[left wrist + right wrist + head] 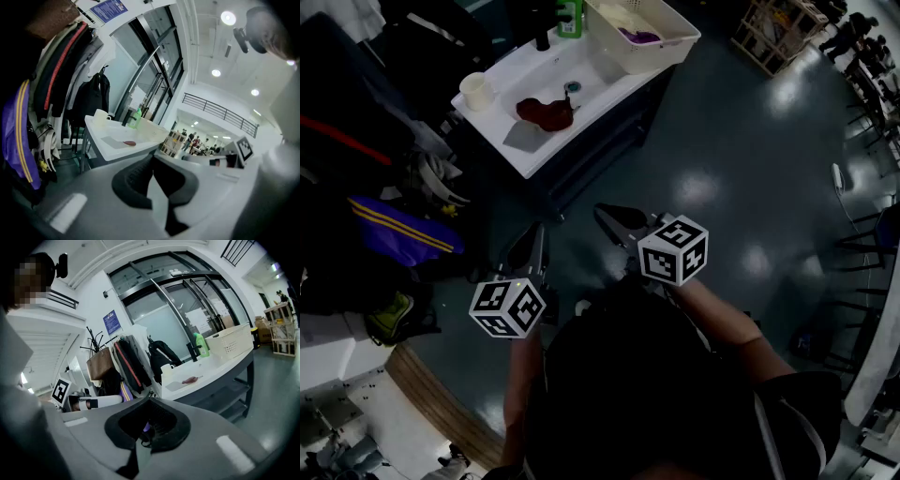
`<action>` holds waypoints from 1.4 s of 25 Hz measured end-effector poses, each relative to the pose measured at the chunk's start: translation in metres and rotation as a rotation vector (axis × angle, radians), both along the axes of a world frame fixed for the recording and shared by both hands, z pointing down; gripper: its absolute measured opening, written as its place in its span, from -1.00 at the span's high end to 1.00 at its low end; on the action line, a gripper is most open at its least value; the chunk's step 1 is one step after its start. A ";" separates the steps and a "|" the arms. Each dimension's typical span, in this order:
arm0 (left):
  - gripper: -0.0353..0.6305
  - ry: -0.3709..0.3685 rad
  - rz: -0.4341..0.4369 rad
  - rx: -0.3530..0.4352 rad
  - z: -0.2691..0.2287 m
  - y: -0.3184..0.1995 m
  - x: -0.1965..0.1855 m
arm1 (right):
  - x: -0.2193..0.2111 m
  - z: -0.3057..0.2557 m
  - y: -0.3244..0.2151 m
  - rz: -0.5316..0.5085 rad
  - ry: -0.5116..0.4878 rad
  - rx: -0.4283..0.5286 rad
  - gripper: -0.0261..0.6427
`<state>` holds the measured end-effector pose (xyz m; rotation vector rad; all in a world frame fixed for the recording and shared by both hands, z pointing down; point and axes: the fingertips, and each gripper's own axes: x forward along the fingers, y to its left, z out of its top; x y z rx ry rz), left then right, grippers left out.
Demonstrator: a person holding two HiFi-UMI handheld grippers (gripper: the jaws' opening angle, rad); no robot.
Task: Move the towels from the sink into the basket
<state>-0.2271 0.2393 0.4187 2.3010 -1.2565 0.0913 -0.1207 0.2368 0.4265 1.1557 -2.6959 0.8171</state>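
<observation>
Dark red crumpled cloth towel (pixel 546 113) is lying in the white rectangular sink (pixel 530 155), near its middle. Purple cloth towel (pixel 639 37) is sitting inside the white perforated plastic basket (pixel 666 52) at the sink's far-right end. Cream ceramic mug (pixel 475 91) is standing at the left corner, green plastic bottle (pixel 570 19) at the back. L gripper (pixel 538 231) & R gripper (pixel 603 212) are hovering over the dark glossy floor (pixel 694 141), well apart from the sink. Both sets of jaws are pressing together w/ nothing between them.
</observation>
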 end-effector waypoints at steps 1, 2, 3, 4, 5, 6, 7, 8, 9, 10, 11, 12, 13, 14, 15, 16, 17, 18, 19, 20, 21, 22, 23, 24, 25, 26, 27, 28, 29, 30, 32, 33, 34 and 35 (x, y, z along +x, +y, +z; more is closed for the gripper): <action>0.90 0.000 -0.001 -0.002 0.001 -0.001 0.002 | 0.001 0.000 -0.002 -0.004 0.002 -0.001 0.93; 0.90 0.000 -0.002 -0.004 0.001 -0.003 0.004 | 0.003 0.001 -0.003 -0.007 0.004 -0.002 0.93; 0.90 0.000 -0.004 -0.006 0.001 -0.004 0.005 | 0.004 0.001 -0.005 -0.010 0.006 -0.003 0.93; 0.90 0.001 -0.007 -0.007 0.002 -0.006 0.006 | 0.005 0.002 -0.007 -0.013 0.005 -0.005 0.93; 0.90 0.002 -0.011 -0.009 0.002 -0.008 0.007 | 0.006 0.002 -0.008 -0.016 0.002 -0.008 0.93; 0.90 0.002 -0.014 -0.011 0.003 -0.010 0.008 | 0.007 0.002 -0.010 -0.018 -0.006 -0.012 0.93; 0.90 0.001 -0.017 -0.012 0.003 -0.011 0.009 | 0.008 0.002 -0.011 -0.019 -0.015 -0.017 0.93; 0.90 0.001 -0.019 -0.013 0.003 -0.012 0.009 | 0.009 0.002 -0.013 -0.020 -0.024 -0.022 0.93; 0.90 0.001 -0.021 -0.013 0.003 -0.013 0.010 | 0.010 0.002 -0.015 -0.022 -0.031 -0.024 0.93; 0.90 0.000 -0.024 -0.012 0.003 -0.014 0.011 | 0.010 0.001 -0.016 -0.026 -0.036 -0.025 0.93; 0.90 -0.001 -0.026 -0.012 0.003 -0.015 0.012 | 0.010 0.000 -0.018 -0.032 -0.040 -0.025 0.93; 0.90 -0.003 -0.028 -0.012 0.003 -0.017 0.013 | 0.010 0.000 -0.020 -0.040 -0.042 -0.023 0.93; 0.90 -0.004 -0.031 -0.011 0.003 -0.018 0.014 | 0.010 0.000 -0.022 -0.049 -0.042 -0.022 0.93; 0.90 -0.004 -0.036 -0.011 0.003 -0.020 0.014 | 0.009 0.000 -0.023 -0.057 -0.041 -0.021 0.93; 0.90 -0.004 -0.042 -0.010 0.003 -0.023 0.015 | 0.009 0.000 -0.025 -0.065 -0.040 -0.020 0.93; 0.90 -0.002 -0.048 -0.008 0.003 -0.025 0.015 | 0.009 0.000 -0.027 -0.071 -0.039 -0.019 0.93; 0.90 0.000 -0.054 -0.007 0.002 -0.027 0.016 | 0.010 -0.001 -0.029 -0.076 -0.039 -0.019 0.93; 0.90 0.001 -0.059 -0.005 0.001 -0.029 0.017 | 0.011 -0.001 -0.031 -0.079 -0.040 -0.020 0.93; 0.90 0.003 -0.064 -0.004 0.000 -0.031 0.018 | 0.013 -0.001 -0.033 -0.082 -0.041 -0.020 0.93; 0.90 0.005 -0.068 -0.002 0.000 -0.034 0.020 | 0.015 -0.001 -0.036 -0.085 -0.042 -0.022 0.93; 0.90 0.006 -0.072 -0.002 0.000 -0.036 0.022 | 0.017 -0.001 -0.038 -0.088 -0.042 -0.023 0.93; 0.90 0.008 -0.075 -0.003 0.000 -0.039 0.024 | 0.019 -0.001 -0.041 -0.092 -0.041 -0.024 0.93; 0.90 0.010 -0.078 -0.004 0.001 -0.041 0.026 | 0.021 0.000 -0.044 -0.097 -0.039 -0.024 0.93; 0.90 0.011 -0.081 -0.005 0.002 -0.044 0.028 | 0.023 0.002 -0.048 -0.102 -0.037 -0.024 0.93; 0.90 0.012 -0.082 -0.006 0.004 -0.047 0.030 | 0.025 0.003 -0.051 -0.107 -0.033 -0.024 0.93; 0.90 0.012 -0.084 -0.006 0.005 -0.049 0.033 | 0.026 0.004 -0.054 -0.112 -0.030 -0.025 0.93; 0.90 0.012 -0.086 -0.006 0.006 -0.052 0.035 | 0.028 0.005 -0.056 -0.117 -0.028 -0.025 0.93; 0.90 0.011 -0.089 -0.007 0.006 -0.054 0.038 | 0.031 0.006 -0.059 -0.122 -0.027 -0.025 0.93; 0.90 0.009 -0.093 -0.007 0.006 -0.057 0.041 | 0.033 0.006 -0.061 -0.128 -0.026 -0.024 0.93; 0.90 0.007 -0.097 -0.006 0.006 -0.059 0.045 | 0.037 0.006 -0.063 -0.133 -0.024 -0.023 0.93; 0.90 0.001 -0.102 -0.005 0.005 -0.064 0.053 | 0.045 0.005 -0.068 -0.145 -0.021 -0.021 0.93; 0.90 -0.001 -0.105 -0.005 0.004 -0.066 0.058 | 0.049 0.005 -0.071 -0.148 -0.020 -0.021 0.93; 0.90 -0.001 -0.106 -0.005 0.004 -0.068 0.063 | 0.054 0.006 -0.073 -0.151 -0.019 -0.021 0.93; 0.90 0.000 -0.108 -0.005 0.003 -0.070 0.068 | 0.059 0.006 -0.076 -0.153 -0.019 -0.022 0.93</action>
